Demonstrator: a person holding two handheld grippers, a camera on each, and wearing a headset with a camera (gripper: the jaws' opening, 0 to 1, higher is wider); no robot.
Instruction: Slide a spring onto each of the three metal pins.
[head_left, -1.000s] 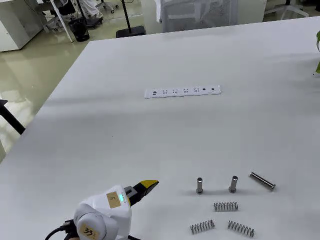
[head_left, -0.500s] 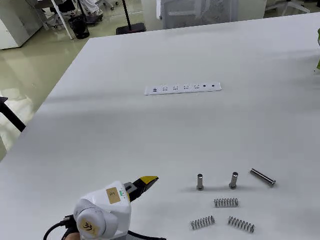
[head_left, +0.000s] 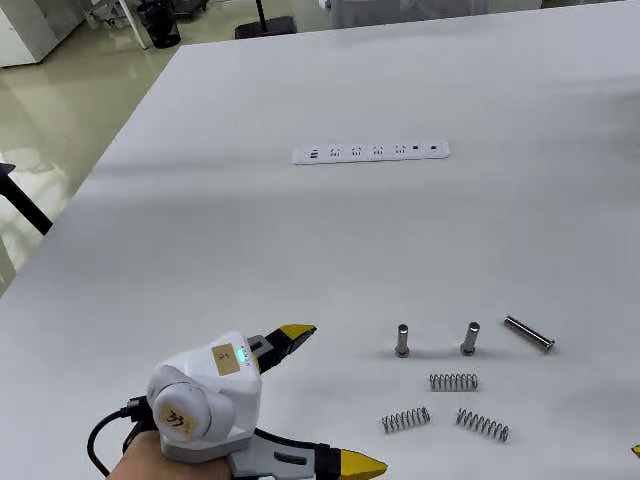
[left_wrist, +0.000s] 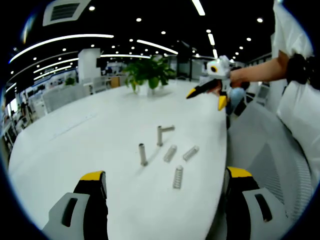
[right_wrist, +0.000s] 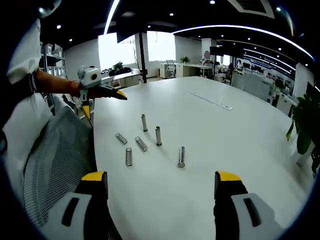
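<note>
Two metal pins (head_left: 402, 340) (head_left: 469, 338) stand upright on the white table, and a third pin (head_left: 528, 334) lies on its side to their right. Three loose springs (head_left: 453, 381) (head_left: 405, 420) (head_left: 482, 424) lie just in front of them. My left gripper (head_left: 330, 398) is open at the near left, a short way left of the springs, holding nothing. Along its jaws I see the pins (left_wrist: 142, 154) and springs (left_wrist: 177, 176). My right gripper (right_wrist: 161, 176) is open and empty too, facing the pins (right_wrist: 158, 136) and springs (right_wrist: 128, 156) from the other side.
A white power strip (head_left: 371, 152) lies flat farther back on the table (head_left: 200, 230). Potted plants (left_wrist: 150, 72) stand at the far end. The table's left edge drops to the floor (head_left: 60, 120). A mesh chair (right_wrist: 55, 150) sits by the near edge.
The head camera has tipped downward, so everything sits higher in view. My left gripper has come up slightly and its second jaw now shows. Pins and springs have not moved.
</note>
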